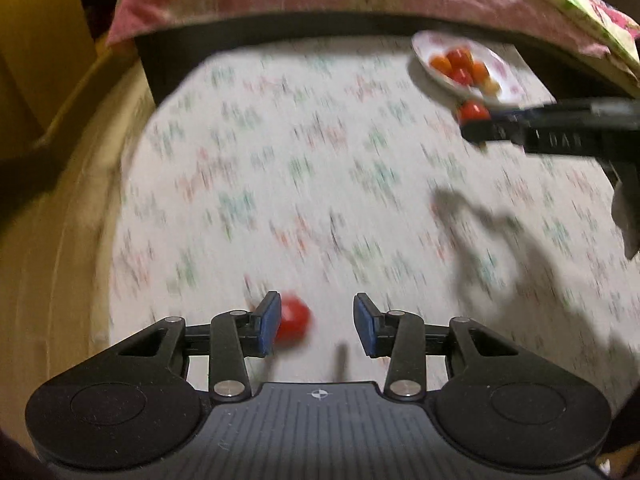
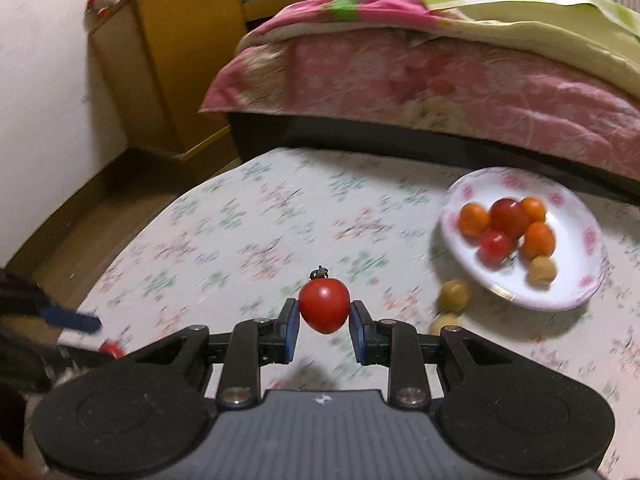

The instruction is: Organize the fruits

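Observation:
My left gripper (image 1: 318,322) points down at the flowered cloth (image 1: 304,168) and stands open. A small red tomato (image 1: 294,320) lies on the cloth between its fingers, close to the left blue pad (image 1: 270,320) and well apart from the right one. My right gripper (image 2: 324,316) is shut on a red tomato (image 2: 324,306) with a green stem, held above the cloth. That held tomato (image 1: 472,112) also shows in the left wrist view, just in front of the white plate (image 1: 428,44). The plate (image 2: 576,216) holds several red and orange tomatoes and one yellowish fruit.
Two yellowish fruits (image 2: 452,294) (image 2: 444,322) lie on the cloth beside the plate's near rim. A bed with a pink and green quilt (image 2: 420,80) borders the cloth at the back. A wooden cabinet (image 2: 168,60) stands at the back left.

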`<state>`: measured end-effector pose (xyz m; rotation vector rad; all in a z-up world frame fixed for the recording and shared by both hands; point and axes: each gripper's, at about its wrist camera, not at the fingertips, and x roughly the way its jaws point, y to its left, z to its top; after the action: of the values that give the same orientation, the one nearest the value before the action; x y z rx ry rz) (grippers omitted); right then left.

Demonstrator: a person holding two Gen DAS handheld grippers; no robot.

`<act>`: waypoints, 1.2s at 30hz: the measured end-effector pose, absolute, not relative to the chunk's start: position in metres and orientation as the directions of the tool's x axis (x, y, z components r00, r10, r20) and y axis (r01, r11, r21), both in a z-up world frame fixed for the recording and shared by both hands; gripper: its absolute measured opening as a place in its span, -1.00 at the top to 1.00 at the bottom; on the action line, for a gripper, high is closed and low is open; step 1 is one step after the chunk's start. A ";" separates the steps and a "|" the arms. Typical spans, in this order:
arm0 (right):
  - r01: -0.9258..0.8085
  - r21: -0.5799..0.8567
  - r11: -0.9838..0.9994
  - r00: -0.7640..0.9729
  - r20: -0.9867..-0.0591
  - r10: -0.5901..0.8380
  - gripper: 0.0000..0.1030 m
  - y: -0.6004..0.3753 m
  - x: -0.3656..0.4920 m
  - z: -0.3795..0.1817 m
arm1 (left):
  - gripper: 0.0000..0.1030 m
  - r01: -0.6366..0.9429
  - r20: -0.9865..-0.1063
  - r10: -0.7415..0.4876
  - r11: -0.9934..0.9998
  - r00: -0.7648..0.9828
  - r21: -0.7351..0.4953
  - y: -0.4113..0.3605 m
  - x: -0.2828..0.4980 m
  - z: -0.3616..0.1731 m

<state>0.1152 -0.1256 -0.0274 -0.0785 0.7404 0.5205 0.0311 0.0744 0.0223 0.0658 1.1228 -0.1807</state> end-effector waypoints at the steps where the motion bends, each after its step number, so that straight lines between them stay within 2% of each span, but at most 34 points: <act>1: -0.482 0.120 0.868 0.610 -0.665 0.431 0.58 -0.123 0.110 -0.028 | 0.05 0.178 -0.904 -0.113 0.983 0.411 -0.042 0.075 0.025 0.020; 4: -0.503 0.139 0.853 0.578 -0.680 0.451 0.58 -0.118 0.092 -0.031 | 0.06 0.169 -0.901 -0.068 0.986 0.428 0.006 0.074 0.018 0.014; 7: -0.520 0.142 0.842 0.557 -0.691 0.460 0.58 -0.109 0.076 -0.034 | 0.06 0.128 -0.901 -0.056 0.992 0.430 0.000 0.079 0.023 0.009; 19: -0.613 0.131 0.779 0.460 -0.743 0.487 0.58 -0.070 0.039 -0.049 | -0.02 0.130 -0.887 -0.003 0.990 0.461 0.064 0.071 0.027 0.001; 21: -0.610 0.135 0.781 0.457 -0.745 0.486 0.58 -0.070 0.039 -0.051 | 0.03 0.122 -0.891 0.013 0.990 0.454 0.077 0.071 0.027 -0.002; 22: -0.609 0.137 0.781 0.455 -0.747 0.486 0.58 -0.071 0.039 -0.052 | 0.16 0.115 -0.900 0.006 0.991 0.436 0.063 0.073 0.028 -0.006; 23: -0.608 0.137 0.782 0.453 -0.749 0.484 0.58 -0.071 0.040 -0.053 | 0.21 0.106 -0.909 -0.003 0.993 0.417 0.046 0.074 0.029 -0.009; 29: -0.598 0.141 0.789 0.456 -0.749 0.480 0.58 -0.076 0.045 -0.054 | 0.21 0.117 -0.903 0.011 0.991 0.429 0.068 0.066 0.031 -0.011; 36: -0.569 0.140 0.810 0.474 -0.750 0.462 0.58 -0.086 0.051 -0.056 | 0.22 0.180 -0.899 -0.035 0.983 0.436 0.049 0.047 0.033 -0.010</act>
<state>0.0510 -0.0856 -0.0557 -0.1348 0.8731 0.6330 0.0327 0.0466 -0.0097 0.1446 1.1123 -0.1342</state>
